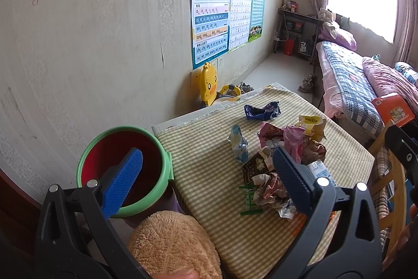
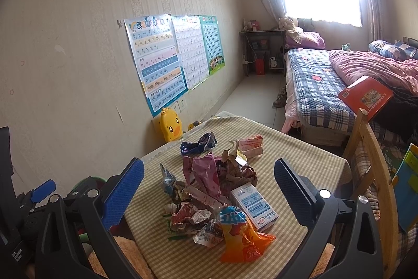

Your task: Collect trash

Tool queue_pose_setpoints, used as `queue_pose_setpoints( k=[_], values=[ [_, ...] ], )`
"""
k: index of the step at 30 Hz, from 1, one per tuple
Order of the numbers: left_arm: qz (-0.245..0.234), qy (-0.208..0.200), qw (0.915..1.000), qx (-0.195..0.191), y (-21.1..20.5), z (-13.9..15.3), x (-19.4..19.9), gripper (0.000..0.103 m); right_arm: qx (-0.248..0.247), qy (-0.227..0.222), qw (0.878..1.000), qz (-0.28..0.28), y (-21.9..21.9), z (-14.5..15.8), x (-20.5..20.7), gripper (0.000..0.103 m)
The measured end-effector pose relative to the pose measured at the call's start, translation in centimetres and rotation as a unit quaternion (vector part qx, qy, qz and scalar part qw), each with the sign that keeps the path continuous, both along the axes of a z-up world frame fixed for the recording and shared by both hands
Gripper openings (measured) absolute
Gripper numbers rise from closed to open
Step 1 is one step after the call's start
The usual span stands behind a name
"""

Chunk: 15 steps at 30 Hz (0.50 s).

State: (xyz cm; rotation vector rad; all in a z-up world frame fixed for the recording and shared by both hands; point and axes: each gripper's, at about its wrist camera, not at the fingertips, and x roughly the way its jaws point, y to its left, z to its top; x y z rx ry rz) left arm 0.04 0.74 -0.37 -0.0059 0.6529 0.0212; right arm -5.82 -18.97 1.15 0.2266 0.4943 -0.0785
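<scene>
So the bench [image 2: 308, 148] with the checked cloth takes up most of both views, and right at its left edge sits a green-rimmed bin [image 1: 167, 156] with a red inside, mouth up and looking empty from what I can see. Then there's the trash pile [image 2: 216, 190] heaped mid-bench: crumpled wrappers, a pink bag, a white carton [image 2: 254, 205] lying flat with its long side running away from the camera, and an orange snack bag [image 2: 241, 239] at the near edge. A blue wrapper [image 2: 198, 144] sits apart at the far side.

The bit that matters: the pile lies dead ahead of the right gripper [image 2: 209, 190], framed right between its fingers, with the orange bag and carton nearest. The left gripper [image 1: 207, 179] is off to the side, one finger over the bin's mouth and the other over the pile's left edge. So I'd guess the right hand is the closer one for the first grab and the left is nearer the bin.

Both grippers are spread wide with nothing in them, and both tilt downward toward the bench top from above the near edge.
</scene>
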Motion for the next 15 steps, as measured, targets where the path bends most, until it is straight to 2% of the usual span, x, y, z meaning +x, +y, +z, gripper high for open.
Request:
queue_pose_setpoints(
  k=[11,15],
  values=[
    [0.016,-0.001,0.9999,0.003,0.15,-0.32,0.21,0.098,-0.004,0.002,1.000,-0.001,-0.01,-0.40,-0.15,0.096],
    [0.014,0.002,0.9999,0.001,0.04,-0.58,0.39,0.098,-0.019,0.012,1.000,-0.001,-0.36,-0.82,0.10,0.096]
  ],
)
